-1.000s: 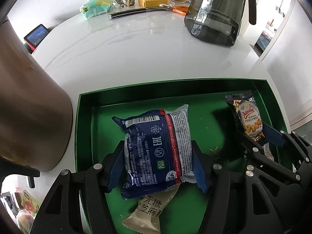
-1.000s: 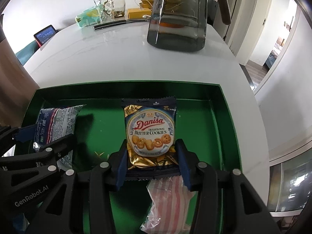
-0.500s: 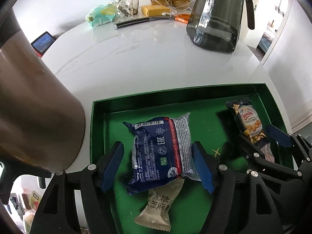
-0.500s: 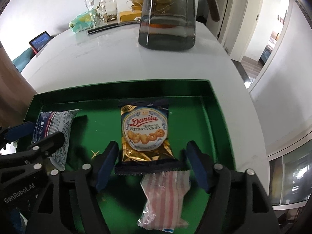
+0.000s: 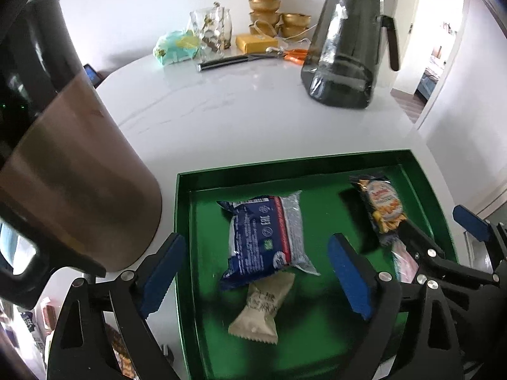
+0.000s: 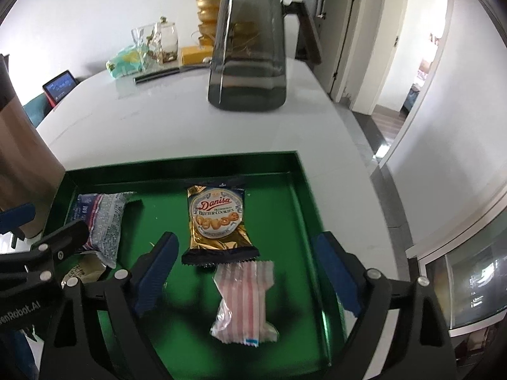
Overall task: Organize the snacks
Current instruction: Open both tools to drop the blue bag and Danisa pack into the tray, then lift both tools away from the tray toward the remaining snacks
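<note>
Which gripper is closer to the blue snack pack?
Left. The left gripper straddles the blue snack pack, jaws open; the right gripper sits over the cookie pack.

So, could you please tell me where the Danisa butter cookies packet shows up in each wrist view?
Left wrist: the Danisa butter cookies packet lies at the right of the picture, near the right wall of the green tray.
Right wrist: the packet lies at centre, just beyond the open right gripper.
Shared landmark: the dark glass pitcher on the white table beyond the tray.

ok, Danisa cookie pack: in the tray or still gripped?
In the green tray, lying flat. The Danisa cookie pack is free; the right claw is open, fingers spread either side.
</note>
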The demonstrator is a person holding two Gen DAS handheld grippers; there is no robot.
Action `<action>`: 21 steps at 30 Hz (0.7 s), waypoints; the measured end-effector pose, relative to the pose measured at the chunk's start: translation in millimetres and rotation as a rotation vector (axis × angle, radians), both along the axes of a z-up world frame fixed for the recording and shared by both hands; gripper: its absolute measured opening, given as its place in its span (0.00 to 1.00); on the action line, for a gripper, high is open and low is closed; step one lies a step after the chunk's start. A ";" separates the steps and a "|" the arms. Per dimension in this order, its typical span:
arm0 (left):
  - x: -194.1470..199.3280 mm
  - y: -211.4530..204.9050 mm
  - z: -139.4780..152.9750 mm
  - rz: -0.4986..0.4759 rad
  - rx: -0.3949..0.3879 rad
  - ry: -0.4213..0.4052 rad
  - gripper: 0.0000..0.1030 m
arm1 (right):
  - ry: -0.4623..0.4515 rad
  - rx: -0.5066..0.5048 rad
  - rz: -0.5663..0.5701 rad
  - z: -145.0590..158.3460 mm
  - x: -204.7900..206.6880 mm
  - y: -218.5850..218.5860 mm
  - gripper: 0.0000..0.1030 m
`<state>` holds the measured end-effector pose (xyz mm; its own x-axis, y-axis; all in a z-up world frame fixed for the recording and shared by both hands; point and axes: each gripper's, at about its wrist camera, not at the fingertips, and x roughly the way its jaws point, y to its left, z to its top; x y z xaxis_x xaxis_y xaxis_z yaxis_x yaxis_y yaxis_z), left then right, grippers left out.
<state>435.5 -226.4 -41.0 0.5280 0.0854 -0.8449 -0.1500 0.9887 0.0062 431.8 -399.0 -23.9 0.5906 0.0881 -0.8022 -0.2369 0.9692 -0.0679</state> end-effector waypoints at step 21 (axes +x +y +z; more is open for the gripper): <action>-114.3 19.4 93.8 -0.068 0.052 -0.187 0.86 | -0.307 0.059 -0.014 134.7 -124.4 -26.6 1.00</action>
<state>321.2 -207.0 52.8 0.6816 0.0848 -0.7268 -0.0860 0.9957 0.0354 307.4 -425.6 110.8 0.8060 0.1193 -0.5798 -0.2007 0.9766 -0.0780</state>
